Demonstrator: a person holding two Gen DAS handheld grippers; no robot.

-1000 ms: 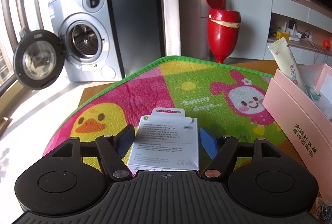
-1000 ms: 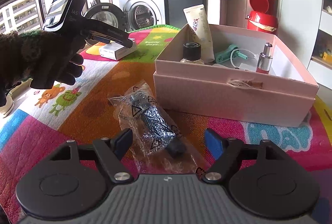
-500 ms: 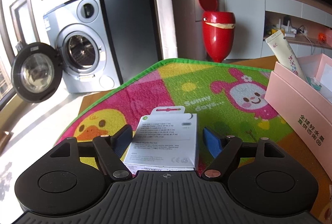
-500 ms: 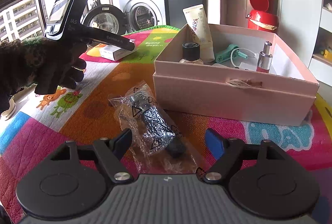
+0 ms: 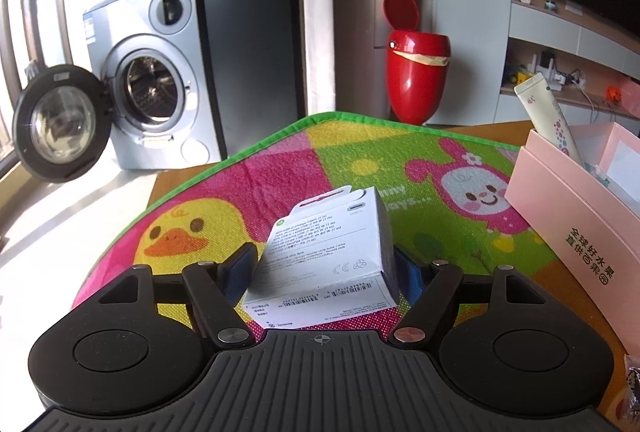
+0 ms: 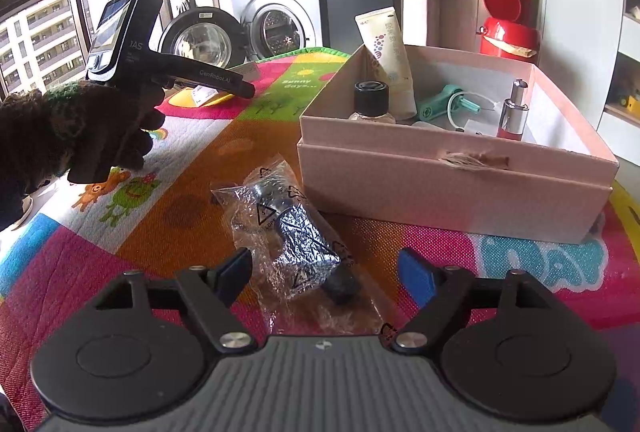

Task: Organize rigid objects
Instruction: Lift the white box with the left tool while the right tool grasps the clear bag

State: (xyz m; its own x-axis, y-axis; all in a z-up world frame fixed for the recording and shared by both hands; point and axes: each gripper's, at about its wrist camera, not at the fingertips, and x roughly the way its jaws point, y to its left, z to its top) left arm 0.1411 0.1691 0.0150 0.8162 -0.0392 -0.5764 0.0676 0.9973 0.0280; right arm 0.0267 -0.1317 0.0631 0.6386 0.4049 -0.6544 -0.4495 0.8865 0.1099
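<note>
Between the blue pads of the left gripper [image 5: 324, 258], at 6 o'clock of the left wrist view: small white carton [image 5: 324, 232], pinched across its two long flanks and tilted, hang-tab end raised toward 12 o'clock over the play mat [image 5: 280, 176]. Likely light and stiff but thin-walled cardboard, so prone to denting; best held as now, low on the flat sides, never by the flimsy tab. Smooth printed faces, probably a little slippery, hence a firm but gentle squeeze. At 3 o'clock, well apart from the carton, pink box [image 5: 572, 232], the probable destination. Right gripper [image 6: 326, 264] wide open, gripping nothing, jaws just eased wider, with a dark bagged part [image 6: 296, 232] lying on the mat between them, untouched; crinkly film likely slick, so better taken on the hard body inside. Hard to judge: whether the carton's near end has cleared the mat, since the gripper body hides its underside. Left pad contact partly masked by the carton edge. Contents of the carton unseen; bagged part blurred by glare; pink box cut off at the left view's 3 o'clock edge.
</note>
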